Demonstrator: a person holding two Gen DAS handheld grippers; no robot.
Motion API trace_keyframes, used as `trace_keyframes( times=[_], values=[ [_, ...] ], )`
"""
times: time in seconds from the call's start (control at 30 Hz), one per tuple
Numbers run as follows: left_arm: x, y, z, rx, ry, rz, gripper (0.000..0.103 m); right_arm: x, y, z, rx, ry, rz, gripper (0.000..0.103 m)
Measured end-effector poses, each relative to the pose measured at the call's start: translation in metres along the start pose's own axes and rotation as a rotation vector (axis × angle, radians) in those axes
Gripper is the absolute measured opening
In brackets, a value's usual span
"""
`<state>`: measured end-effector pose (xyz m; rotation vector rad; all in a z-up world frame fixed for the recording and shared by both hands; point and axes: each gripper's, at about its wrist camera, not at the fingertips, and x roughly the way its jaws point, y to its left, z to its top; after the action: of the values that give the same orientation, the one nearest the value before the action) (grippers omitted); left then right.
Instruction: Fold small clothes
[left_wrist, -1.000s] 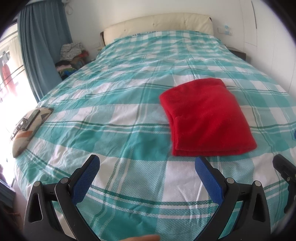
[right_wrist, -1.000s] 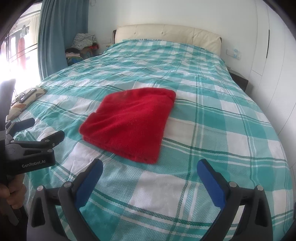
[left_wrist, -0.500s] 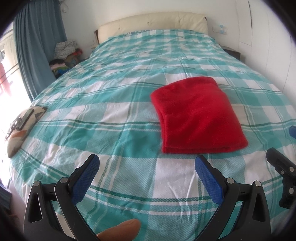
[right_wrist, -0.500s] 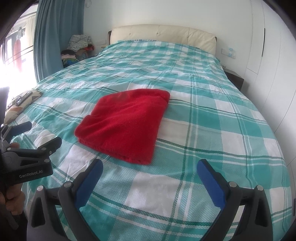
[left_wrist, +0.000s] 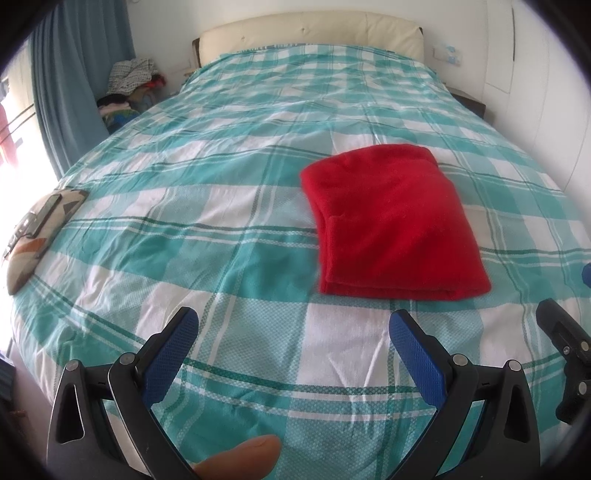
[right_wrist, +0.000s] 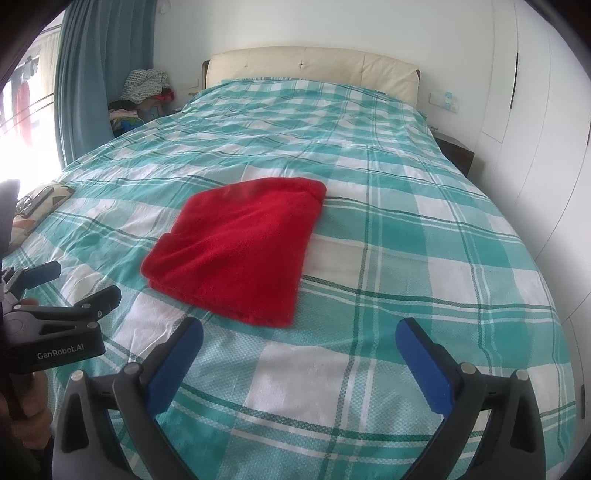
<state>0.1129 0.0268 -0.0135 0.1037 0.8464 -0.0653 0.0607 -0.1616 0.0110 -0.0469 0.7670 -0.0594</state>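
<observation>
Since a second before, both tools had drawn back slightly from the red cloth (left_wrist: 393, 225). In the left view, the left tool (left_wrist: 293, 341) was spread, empty, the folded cloth on the bed (left_wrist: 221, 206) just beyond it. In the right view, the right tool (right_wrist: 299, 354) was spread, short of the cloth.

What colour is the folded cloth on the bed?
Red, clearest in the right wrist view.

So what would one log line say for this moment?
left gripper: open, empty | right gripper: open, empty | folded red fleece garment: flat on teal checked bedspread
</observation>
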Motion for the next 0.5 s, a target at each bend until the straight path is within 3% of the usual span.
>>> trace_keyframes(
  times=[0.5],
  values=[
    [-0.0106, 0.0001, 0.0040, 0.004, -0.040, 0.031, 0.103, 0.0016, -0.0017, 0.0000, 0.012, 0.014, -0.001, 0.103]
  ],
)
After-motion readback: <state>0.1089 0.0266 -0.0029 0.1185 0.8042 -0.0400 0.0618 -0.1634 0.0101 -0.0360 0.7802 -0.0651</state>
